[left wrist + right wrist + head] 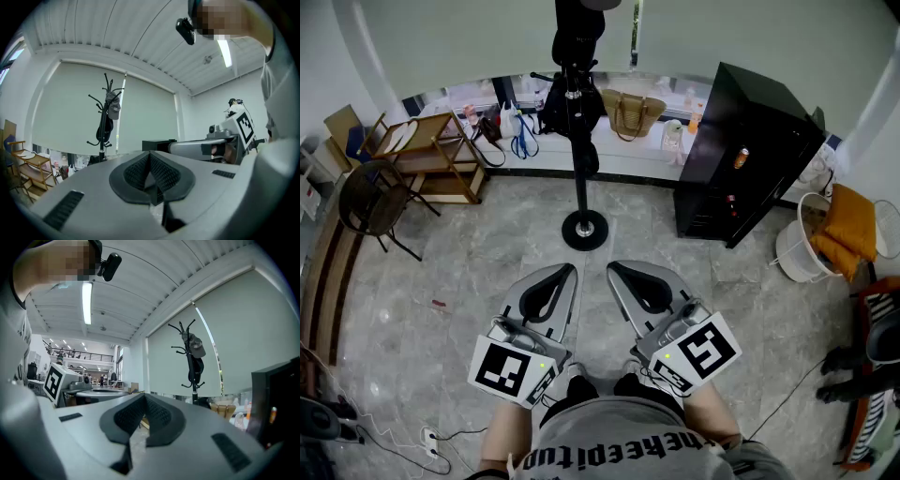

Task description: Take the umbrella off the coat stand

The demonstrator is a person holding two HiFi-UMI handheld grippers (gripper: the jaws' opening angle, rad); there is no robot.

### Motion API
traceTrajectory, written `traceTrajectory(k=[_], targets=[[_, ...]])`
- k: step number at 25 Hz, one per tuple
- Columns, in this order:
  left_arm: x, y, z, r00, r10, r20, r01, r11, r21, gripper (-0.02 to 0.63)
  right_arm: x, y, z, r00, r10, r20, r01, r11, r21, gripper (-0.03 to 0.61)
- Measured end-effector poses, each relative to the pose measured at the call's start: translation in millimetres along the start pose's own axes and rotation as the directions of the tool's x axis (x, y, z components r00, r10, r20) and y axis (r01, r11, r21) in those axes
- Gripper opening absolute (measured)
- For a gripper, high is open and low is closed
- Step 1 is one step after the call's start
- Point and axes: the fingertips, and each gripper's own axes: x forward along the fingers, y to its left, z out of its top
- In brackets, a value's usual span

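The black coat stand (577,159) rises from a round base (584,230) straight ahead on the grey floor. A grey cap (113,105) hangs near its top. Below the cap hangs a black folded bundle (105,129) that looks like the umbrella (197,368). My left gripper (566,273) and right gripper (613,271) are held side by side close to my body, well short of the stand, both pointing at it. Each has its jaws together with nothing between them, as the left gripper (151,176) and right gripper (140,416) show in their own views.
A black cabinet (750,155) stands right of the stand. A wooden rack (431,155) and a round chair (370,202) are at the left. A tan handbag (633,112) sits on the window ledge. A white basket (802,253) with orange cloth is at the right.
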Motion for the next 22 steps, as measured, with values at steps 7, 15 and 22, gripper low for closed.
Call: traceTrajectory(k=[7, 15, 22], targets=[[-7.2, 19.8, -0.6, 0.999, -0.031, 0.005, 0.031, 1.0, 0.002, 0.015, 17.9, 10.8, -2.2, 1.0, -0.03, 0.001, 0.03, 1.0, -0.006, 0.009], [-10.4, 32.8, -4.5, 0.997, -0.076, 0.001, 0.076, 0.997, -0.003, 0.015, 31.6, 18.1, -6.6, 0.997, -0.069, -0.016, 0.069, 0.998, -0.012, 0.009], [-16.3, 48.8, -10.9, 0.995, -0.103, -0.006, 0.103, 0.995, -0.001, 0.015, 44.6, 26.7, -10.7, 0.996, -0.091, -0.004, 0.091, 0.995, 0.041, 0.009]])
